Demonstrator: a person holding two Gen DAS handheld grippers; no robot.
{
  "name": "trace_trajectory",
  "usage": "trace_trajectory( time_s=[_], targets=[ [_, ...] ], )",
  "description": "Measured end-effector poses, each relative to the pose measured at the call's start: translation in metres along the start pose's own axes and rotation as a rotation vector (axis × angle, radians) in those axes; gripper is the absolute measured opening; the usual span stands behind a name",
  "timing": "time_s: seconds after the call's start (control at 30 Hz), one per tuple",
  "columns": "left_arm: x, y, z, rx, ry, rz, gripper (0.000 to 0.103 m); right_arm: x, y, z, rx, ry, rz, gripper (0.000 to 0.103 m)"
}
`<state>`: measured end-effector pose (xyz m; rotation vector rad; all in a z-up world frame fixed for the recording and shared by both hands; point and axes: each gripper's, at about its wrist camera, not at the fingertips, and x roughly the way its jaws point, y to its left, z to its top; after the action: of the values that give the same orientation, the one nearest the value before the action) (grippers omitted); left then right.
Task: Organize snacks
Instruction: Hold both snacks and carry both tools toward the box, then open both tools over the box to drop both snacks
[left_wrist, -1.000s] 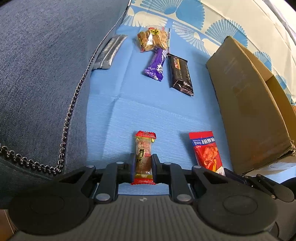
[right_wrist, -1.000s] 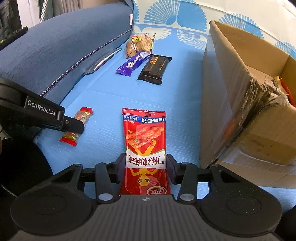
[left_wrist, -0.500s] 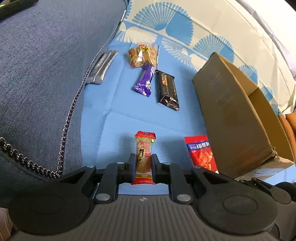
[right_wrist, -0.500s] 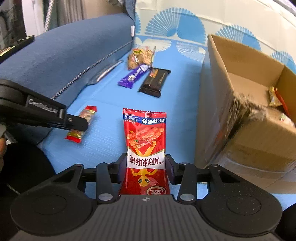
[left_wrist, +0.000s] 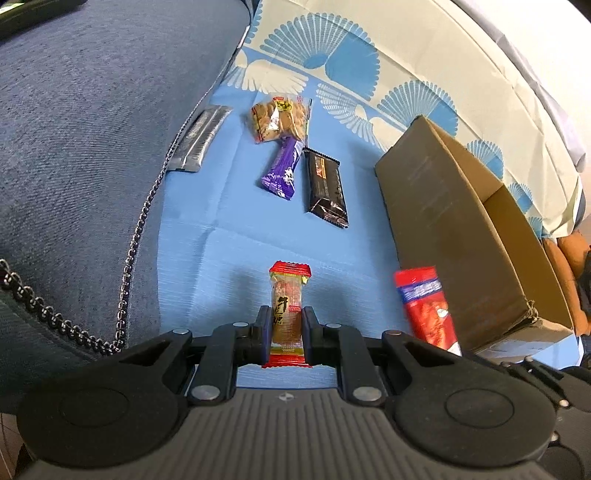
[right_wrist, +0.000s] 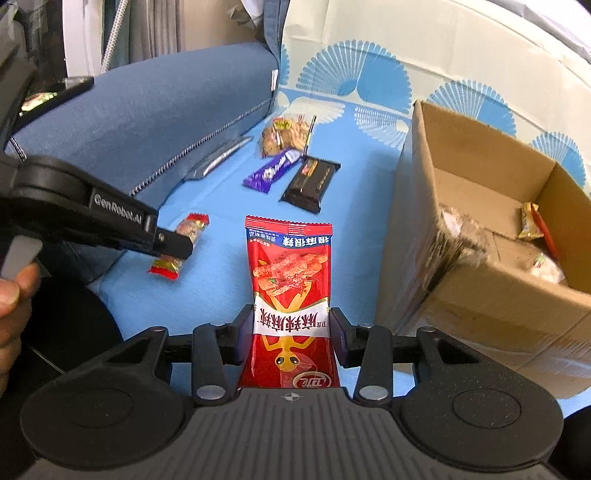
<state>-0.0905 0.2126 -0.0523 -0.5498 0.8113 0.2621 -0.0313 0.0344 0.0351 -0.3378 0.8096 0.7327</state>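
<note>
With my left gripper (left_wrist: 285, 328) clamping a small candy bar (left_wrist: 287, 314) and my right gripper (right_wrist: 291, 332) gripping the red spicy-strip packet (right_wrist: 290, 291), both still need carrying to the cardboard box (right_wrist: 491, 236) at two o'clock.

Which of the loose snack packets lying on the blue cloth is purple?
The slim purple wrapped bar, between the clear bag of brown crackers and the black rectangular packet.
</note>
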Motion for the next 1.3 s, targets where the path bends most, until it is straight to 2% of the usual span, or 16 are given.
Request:
trace_trajectory(
  time_s=[0.17, 0.37, 0.7, 0.9, 1.1, 1.3],
  targets=[
    [0.002, 0.001, 0.001, -0.002, 0.005, 0.002, 0.018, -0.007, -0.006, 0.006, -0.017, -0.011, 0.009, 0.044],
    [0.004, 0.0, 0.002, 0.0, 0.014, 0.011, 0.018, -0.006, -0.014, 0.01, 0.024, 0.0, 0.019, 0.044],
    [0.01, -0.003, 0.002, 0.011, 0.03, 0.038, 0.018, -0.027, -0.033, 0.045, -0.01, -0.025, 0.109, 0.044],
    [0.012, -0.007, 0.002, 0.033, 0.027, 0.045, 0.018, -0.038, -0.058, 0.071, -0.078, -0.115, 0.145, 0.044],
    [0.003, -0.011, 0.0, 0.051, -0.027, 0.034, 0.018, -0.027, -0.073, 0.049, -0.006, -0.174, 0.126, 0.044],
    [-0.007, -0.022, 0.005, 0.077, -0.086, 0.075, 0.018, -0.033, -0.081, 0.051, 0.062, -0.262, 0.156, 0.044]
  ],
)
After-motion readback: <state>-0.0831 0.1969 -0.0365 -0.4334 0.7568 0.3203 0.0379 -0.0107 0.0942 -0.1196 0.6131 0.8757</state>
